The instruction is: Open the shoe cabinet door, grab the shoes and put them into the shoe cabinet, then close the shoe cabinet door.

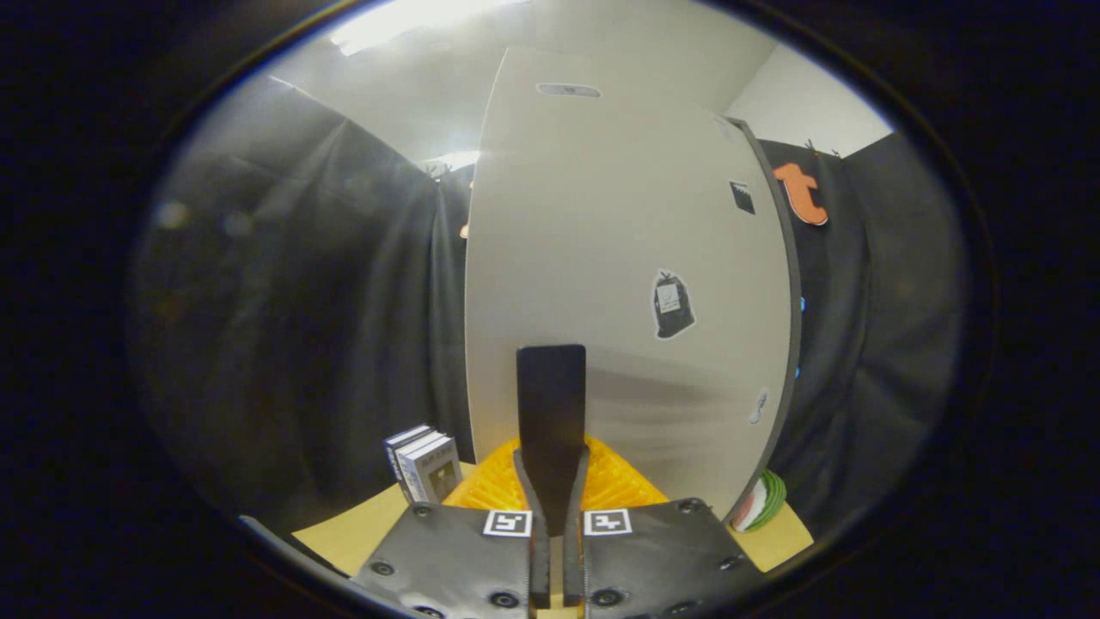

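The gripper (551, 387) points straight at the shoe cabinet (627, 292), its two fingers pressed together so that they read as one flat blade with nothing pinched between them. The tip of that blade lies against, or just short of, the cabinet's pale door — the fisheye flattens depth too much to say whether it touches.

The door fills the middle of the scene as a tall, light panel, bowed by the lens. Its dark edge (784, 284) runs down the right side, and it looks closed, with no gap showing into the inside. Several small stickers sit on the panel: a dark bag-shaped one (672, 303) to the right of the fingers, a small dark square (742, 197) higher up near the right edge, and a pale one (758, 405) low down by that same edge. Near the top is a shallow oval recess (568, 89).

Below the fingers, just in front of the cabinet's base, lies a yellow-orange ribbed thing (614, 481) — possibly a mat or a tray — resting on a tan table (344, 533). To the left of it stand a few small boxes (425, 464) side by side. At the cabinet's lower right corner sits a round green-rimmed object (760, 503), partly hidden behind the door's edge.
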Available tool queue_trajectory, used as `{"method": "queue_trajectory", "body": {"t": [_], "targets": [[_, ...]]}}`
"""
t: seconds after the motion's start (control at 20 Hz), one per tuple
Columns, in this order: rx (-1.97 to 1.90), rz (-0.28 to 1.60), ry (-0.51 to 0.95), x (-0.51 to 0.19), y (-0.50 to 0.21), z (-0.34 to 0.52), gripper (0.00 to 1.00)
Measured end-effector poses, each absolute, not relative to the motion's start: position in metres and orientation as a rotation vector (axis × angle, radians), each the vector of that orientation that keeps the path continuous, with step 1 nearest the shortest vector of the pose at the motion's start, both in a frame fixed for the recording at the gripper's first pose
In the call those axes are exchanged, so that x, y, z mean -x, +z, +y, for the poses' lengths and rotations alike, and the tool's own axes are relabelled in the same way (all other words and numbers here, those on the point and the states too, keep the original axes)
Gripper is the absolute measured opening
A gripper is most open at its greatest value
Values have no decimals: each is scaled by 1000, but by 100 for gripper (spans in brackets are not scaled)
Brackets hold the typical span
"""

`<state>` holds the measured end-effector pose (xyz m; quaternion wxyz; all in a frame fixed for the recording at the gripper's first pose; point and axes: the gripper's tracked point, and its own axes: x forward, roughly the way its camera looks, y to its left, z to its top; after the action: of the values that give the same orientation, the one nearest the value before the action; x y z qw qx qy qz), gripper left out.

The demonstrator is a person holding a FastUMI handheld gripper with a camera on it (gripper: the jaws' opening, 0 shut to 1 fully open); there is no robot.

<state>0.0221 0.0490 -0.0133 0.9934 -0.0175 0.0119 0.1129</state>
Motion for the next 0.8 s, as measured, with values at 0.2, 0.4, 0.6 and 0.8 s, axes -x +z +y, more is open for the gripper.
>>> {"method": "queue_trajectory", "body": {"t": [0.2,0.4,0.6,0.8], "targets": [[42,30,246,5,-8,11,7],[53,36,216,25,-3,-30,7],[97,47,172,36,1,-72,7],[79,47,118,41,5,-114,6]]}}
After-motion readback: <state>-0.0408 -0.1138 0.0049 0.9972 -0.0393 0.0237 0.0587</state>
